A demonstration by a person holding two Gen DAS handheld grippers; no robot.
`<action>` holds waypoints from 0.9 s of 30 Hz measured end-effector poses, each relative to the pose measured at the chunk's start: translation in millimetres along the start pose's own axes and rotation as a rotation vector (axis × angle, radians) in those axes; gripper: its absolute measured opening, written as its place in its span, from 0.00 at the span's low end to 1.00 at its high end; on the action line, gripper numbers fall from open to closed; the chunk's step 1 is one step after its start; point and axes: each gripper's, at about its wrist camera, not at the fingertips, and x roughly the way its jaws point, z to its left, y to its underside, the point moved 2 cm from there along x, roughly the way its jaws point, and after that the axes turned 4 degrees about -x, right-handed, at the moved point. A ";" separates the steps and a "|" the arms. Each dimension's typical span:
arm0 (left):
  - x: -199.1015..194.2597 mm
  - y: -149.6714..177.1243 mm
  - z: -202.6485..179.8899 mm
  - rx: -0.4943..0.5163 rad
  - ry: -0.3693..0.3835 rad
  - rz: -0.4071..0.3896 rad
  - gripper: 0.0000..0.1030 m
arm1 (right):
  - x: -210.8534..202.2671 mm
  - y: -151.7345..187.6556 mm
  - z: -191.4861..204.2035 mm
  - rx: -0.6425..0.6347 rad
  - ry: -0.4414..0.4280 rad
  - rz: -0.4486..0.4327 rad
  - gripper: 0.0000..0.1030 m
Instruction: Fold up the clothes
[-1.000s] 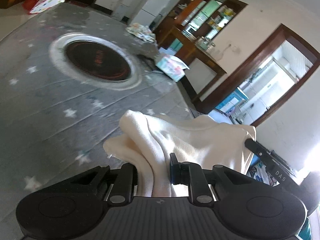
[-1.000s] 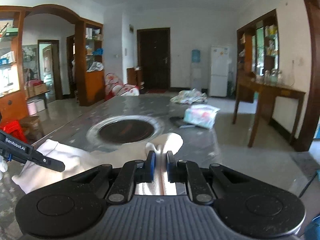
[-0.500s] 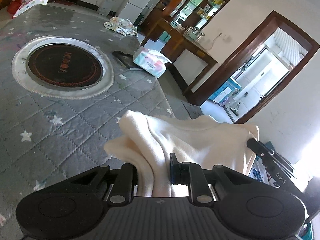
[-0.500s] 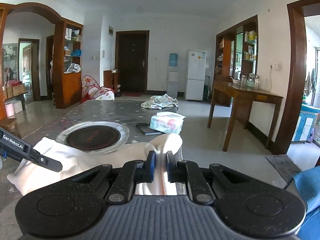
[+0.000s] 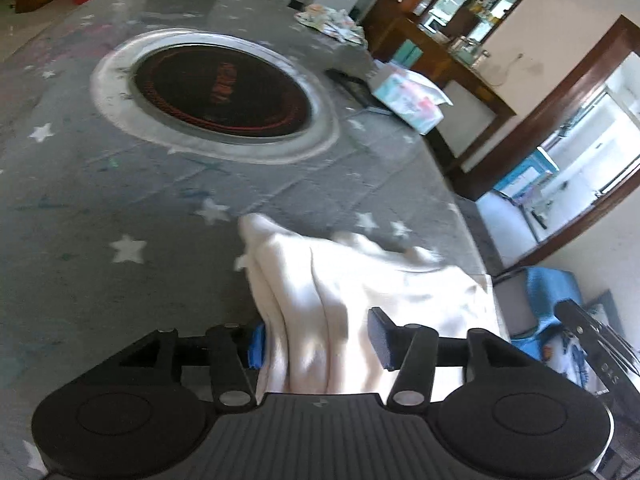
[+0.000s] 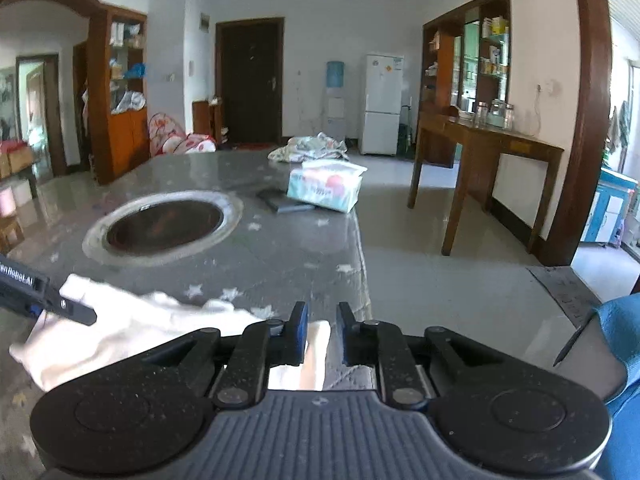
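A cream white garment (image 5: 360, 292) lies bunched on the grey star-patterned table (image 5: 120, 208) near its front right corner. My left gripper (image 5: 318, 340) is open, its jaws wide apart with a fold of the garment lying loose between them. My right gripper (image 6: 322, 330) is open a little, with an edge of the same garment (image 6: 132, 328) between the jaws, not pinched. The left gripper's finger (image 6: 52, 300) shows at the left of the right wrist view, over the cloth.
A round burner with a metal ring (image 5: 220, 88) is set in the table's middle. A tissue pack (image 6: 326, 188) and a dark flat object (image 6: 280, 202) lie at the far right. A crumpled patterned cloth (image 6: 308, 148) lies at the far end. The table's right edge (image 6: 362, 264) drops to the floor.
Both grippers were shut on the garment and held it up. Now both have opened and the garment has dropped onto the table. The cloth is blurred from motion.
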 end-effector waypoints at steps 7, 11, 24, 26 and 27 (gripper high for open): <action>-9.1 3.7 7.5 0.056 -0.099 -0.049 0.62 | 2.2 9.9 17.7 0.005 -0.050 0.021 0.38; -13.6 12.5 7.6 0.069 -0.107 -0.057 0.67 | 2.4 15.7 28.7 0.012 -0.078 0.029 0.54; -39.8 54.1 -9.7 0.190 -0.124 -0.134 0.87 | -10.6 42.4 57.6 0.046 -0.119 0.051 0.90; -45.2 60.8 -12.8 0.213 -0.129 -0.152 0.90 | -15.9 46.5 61.0 0.051 -0.110 0.043 0.94; -47.5 64.3 -14.0 0.223 -0.130 -0.159 0.94 | -18.5 48.0 62.5 0.051 -0.106 0.037 0.96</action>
